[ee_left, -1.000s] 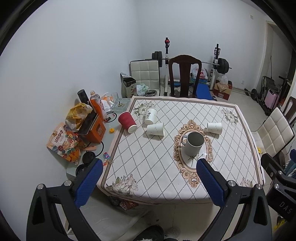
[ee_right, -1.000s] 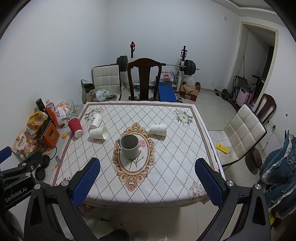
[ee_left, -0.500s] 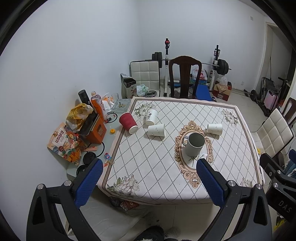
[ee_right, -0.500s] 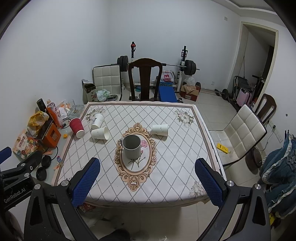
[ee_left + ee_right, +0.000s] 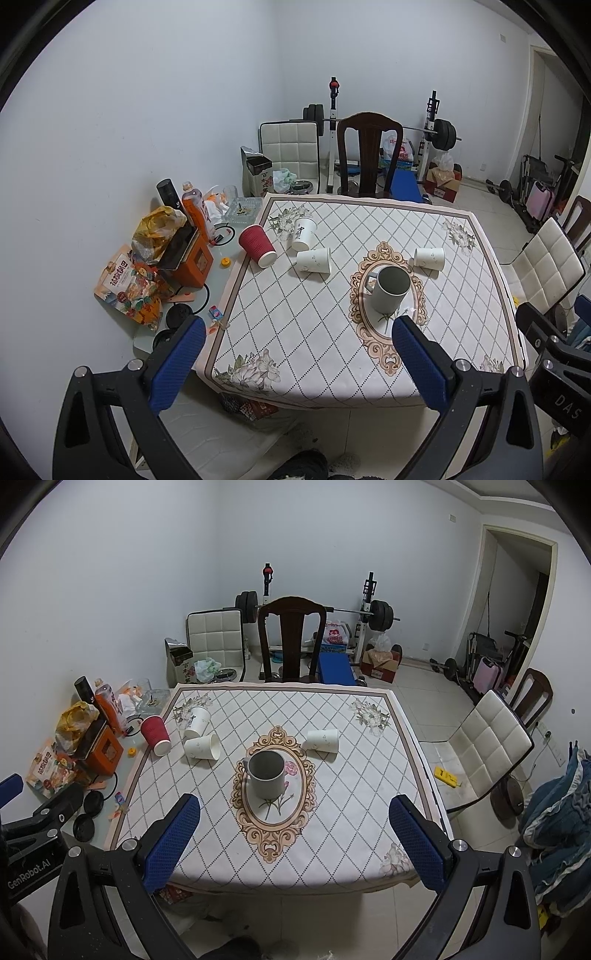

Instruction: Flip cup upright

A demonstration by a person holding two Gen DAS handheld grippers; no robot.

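Note:
A square table (image 5: 314, 332) (image 5: 351, 812) with a diamond-patterned cloth holds a grey mug (image 5: 389, 289) (image 5: 266, 773) upright at its middle. A red paper cup (image 5: 257, 245) (image 5: 156, 734) lies on its side at the left edge. Three white paper cups lie tipped over: two near the red one (image 5: 303, 233) (image 5: 314, 260) (image 5: 196, 722) (image 5: 202, 746) and one right of the mug (image 5: 429, 257) (image 5: 322, 740). My left gripper (image 5: 295, 354) and right gripper (image 5: 295, 834) are both open and empty, held above the table's near edge, well short of the cups.
Snack bags, bottles and an orange box (image 5: 188, 258) crowd a low glass surface left of the table. A dark wooden chair (image 5: 291, 638) stands at the far side, a white chair (image 5: 487, 746) at the right. A barbell rack (image 5: 369, 613) stands at the back wall.
Both cameras have moved slightly closer to the table. The cups and mug have not moved. Both grippers stay open.

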